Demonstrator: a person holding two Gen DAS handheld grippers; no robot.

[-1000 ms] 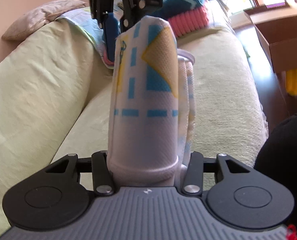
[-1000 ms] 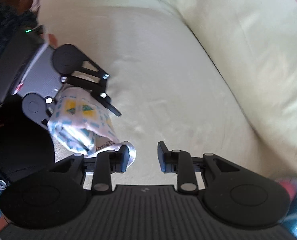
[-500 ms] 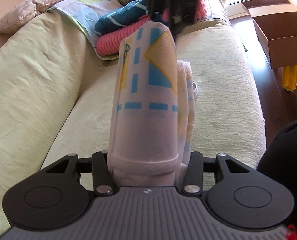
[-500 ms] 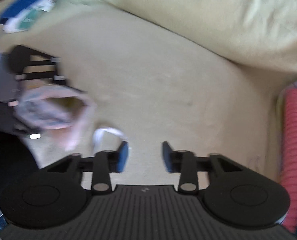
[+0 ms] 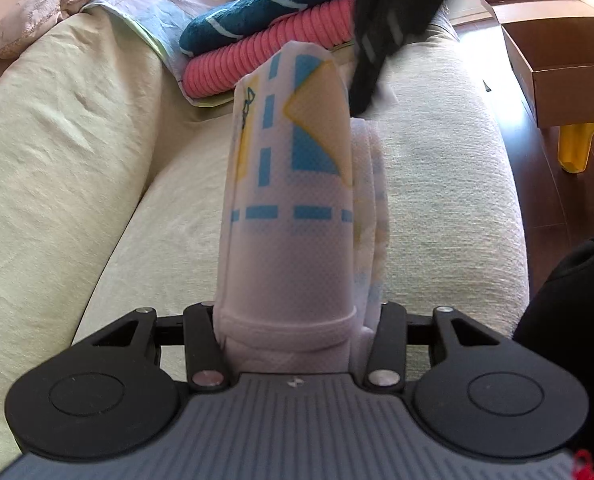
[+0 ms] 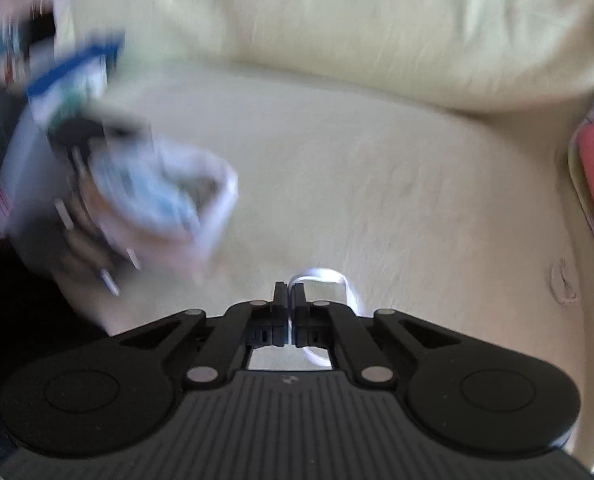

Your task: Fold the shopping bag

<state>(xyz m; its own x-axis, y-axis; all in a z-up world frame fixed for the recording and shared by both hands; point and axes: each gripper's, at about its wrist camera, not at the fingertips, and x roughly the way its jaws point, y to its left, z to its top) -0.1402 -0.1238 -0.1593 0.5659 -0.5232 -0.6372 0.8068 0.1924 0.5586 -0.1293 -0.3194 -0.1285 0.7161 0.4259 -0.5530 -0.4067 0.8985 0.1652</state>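
Pale yellow sofa cushions [image 5: 57,184] fill most of both views, with a wooden floor past the sofa's front edge. The left gripper [image 5: 297,320] has its two fingers [image 5: 203,332] pressed against a folded shopping bag [image 5: 293,200], one finger on each side. The bag is white with blue dashes and yellow and blue shapes. It sticks out from the fingers, over the seat of the sofa, and this gripper tips downward. The right gripper [image 6: 290,300] has its two fingers squeezed together on one thin white loop [image 6: 321,276], seemingly the bag's handle. It also tips down toward the seat. In its blurry view the bag [image 6: 165,200] sits off to the left, near the seat's front edge. Two folded blankets, one pink [image 5: 265,60] and one dark blue [image 5: 273,12], are stacked at the far end of the sofa. One pink pillow [image 5: 53,12] lies on the sofa's back. One open cardboard box [image 5: 561,56] stands on the floor.
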